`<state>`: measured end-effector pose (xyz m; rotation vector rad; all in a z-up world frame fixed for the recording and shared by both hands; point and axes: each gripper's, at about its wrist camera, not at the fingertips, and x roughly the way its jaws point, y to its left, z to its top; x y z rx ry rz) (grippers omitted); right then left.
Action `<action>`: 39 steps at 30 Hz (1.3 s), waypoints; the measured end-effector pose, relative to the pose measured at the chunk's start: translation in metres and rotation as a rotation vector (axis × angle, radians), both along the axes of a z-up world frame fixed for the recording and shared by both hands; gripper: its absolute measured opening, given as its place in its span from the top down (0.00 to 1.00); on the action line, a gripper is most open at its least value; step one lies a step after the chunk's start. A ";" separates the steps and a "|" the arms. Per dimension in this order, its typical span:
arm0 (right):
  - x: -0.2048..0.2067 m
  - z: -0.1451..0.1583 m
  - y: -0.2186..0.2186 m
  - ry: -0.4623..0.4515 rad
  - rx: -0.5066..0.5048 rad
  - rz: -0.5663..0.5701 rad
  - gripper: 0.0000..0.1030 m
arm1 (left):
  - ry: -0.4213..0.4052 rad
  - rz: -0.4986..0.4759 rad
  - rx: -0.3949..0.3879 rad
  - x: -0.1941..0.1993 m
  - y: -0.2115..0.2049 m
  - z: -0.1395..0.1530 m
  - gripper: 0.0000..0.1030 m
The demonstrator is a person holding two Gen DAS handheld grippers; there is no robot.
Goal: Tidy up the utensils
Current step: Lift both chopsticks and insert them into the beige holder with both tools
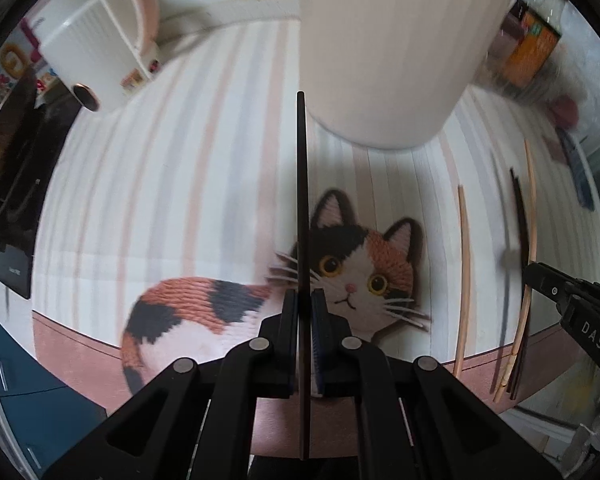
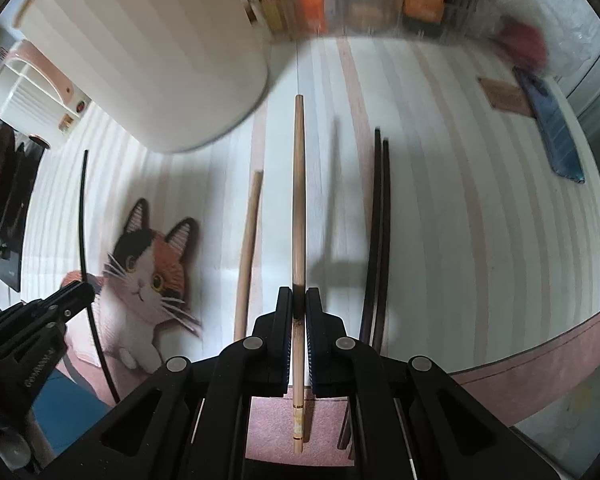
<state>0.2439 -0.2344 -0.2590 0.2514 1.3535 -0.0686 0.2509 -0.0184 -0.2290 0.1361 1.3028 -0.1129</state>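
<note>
While your left gripper pinches a black chopstick pointing twelve o'clock, the white holder sits at one o'clock, nearer than to your right gripper pinching a bamboo chopstick.

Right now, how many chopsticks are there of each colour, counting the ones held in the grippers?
Black chopsticks: 3, one held in the left gripper, and two lying together on the mat.
Light wooden chopsticks: 2, one held in the right gripper, one lying on the mat.
Total: 5 chopsticks.
</note>
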 end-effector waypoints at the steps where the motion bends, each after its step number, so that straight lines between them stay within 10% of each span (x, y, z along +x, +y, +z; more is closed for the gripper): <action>1: -0.001 0.004 -0.001 -0.014 -0.004 -0.001 0.94 | -0.015 0.003 -0.005 -0.003 0.002 0.006 0.96; 21: 0.021 0.117 0.016 -0.348 0.031 -0.040 0.94 | -0.386 0.091 -0.108 -0.006 0.037 0.150 0.96; 39: 0.054 0.205 0.030 -0.546 0.084 -0.020 0.94 | -0.524 0.095 -0.271 0.028 0.017 0.237 0.96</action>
